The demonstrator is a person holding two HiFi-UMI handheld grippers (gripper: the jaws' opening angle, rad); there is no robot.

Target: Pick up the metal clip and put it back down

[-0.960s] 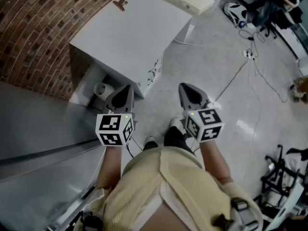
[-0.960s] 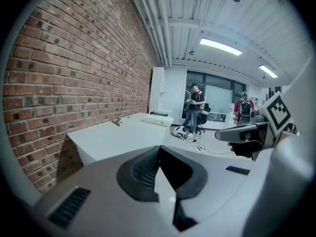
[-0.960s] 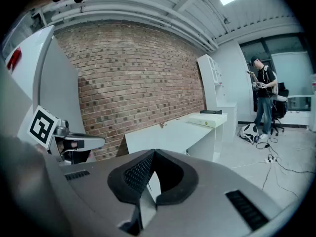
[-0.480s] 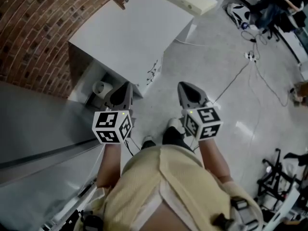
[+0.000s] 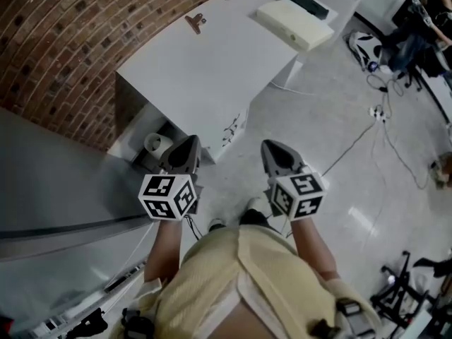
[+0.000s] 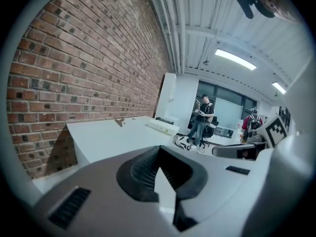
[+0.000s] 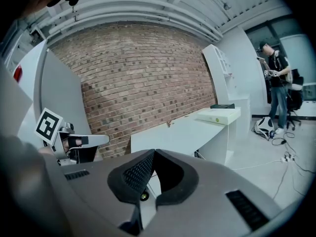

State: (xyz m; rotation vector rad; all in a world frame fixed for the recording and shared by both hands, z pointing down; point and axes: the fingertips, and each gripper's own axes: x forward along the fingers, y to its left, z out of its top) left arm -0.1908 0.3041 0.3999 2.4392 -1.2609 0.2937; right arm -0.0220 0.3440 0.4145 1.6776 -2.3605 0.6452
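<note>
On counter point(image 5: 212, 69): metal clip point(image 5: 195, 22) at far edge beside brick wall point(image 5: 63, 41); flat box point(image 5: 294, 23) at far right end. Before its near corner: left tongs point(image 5: 187, 145), right tongs point(image 5: 274, 149), side by side.

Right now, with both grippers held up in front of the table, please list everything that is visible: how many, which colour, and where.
table: one, white, ahead, beside the brick wall
brick wall: one, red-brown, left of and behind the table
metal clip: one, copper-brown, table's far edge by the wall
flat box: one, cream, table's right end
dark flat item: one, blackish, at the box's far side
roll: one, white, under the table
cables: several, white and dark, floor at right
people: two, standing far back in the room
left gripper: one, grey, shut, empty, before the table
right gripper: one, grey, shut, empty, beside the left
</note>
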